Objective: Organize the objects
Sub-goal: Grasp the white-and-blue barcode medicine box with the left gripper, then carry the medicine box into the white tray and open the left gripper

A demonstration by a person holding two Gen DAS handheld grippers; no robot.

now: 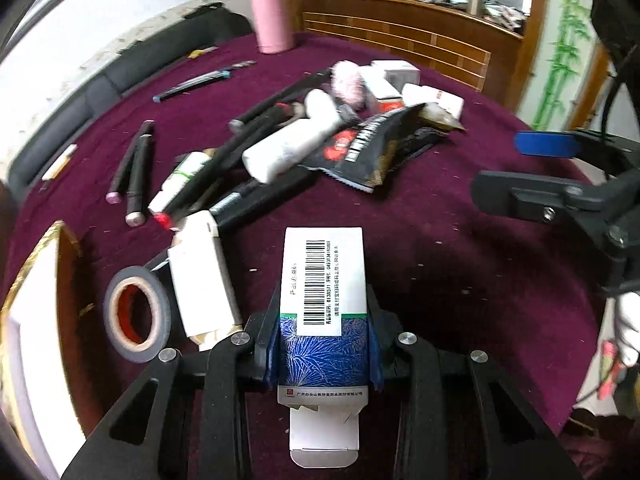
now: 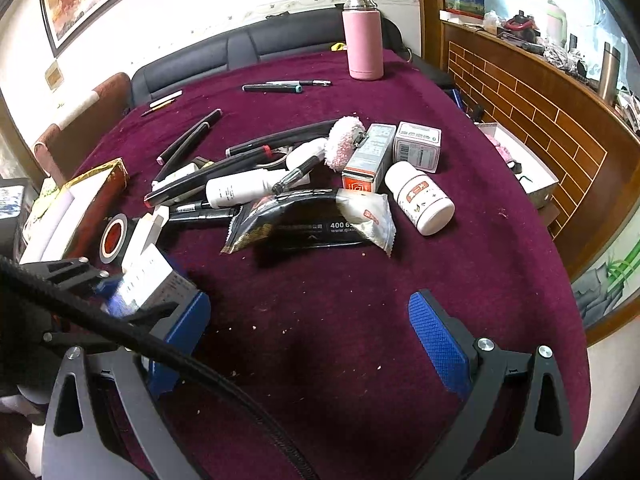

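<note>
My left gripper is shut on a white and blue medicine box with a barcode, held above the maroon tablecloth. The box's bottom flap hangs open toward the camera. In the right wrist view that left gripper and its box are at the left edge. My right gripper is open, its blue pads wide apart over bare cloth with nothing between them. Ahead lies a pile: a black snack packet, a white pill bottle, small cartons and several markers.
A roll of black tape and a white carton lie left of the held box. An open red and gold gift box sits at the table's left edge. A pink flask stands at the back. A wooden counter runs along the right.
</note>
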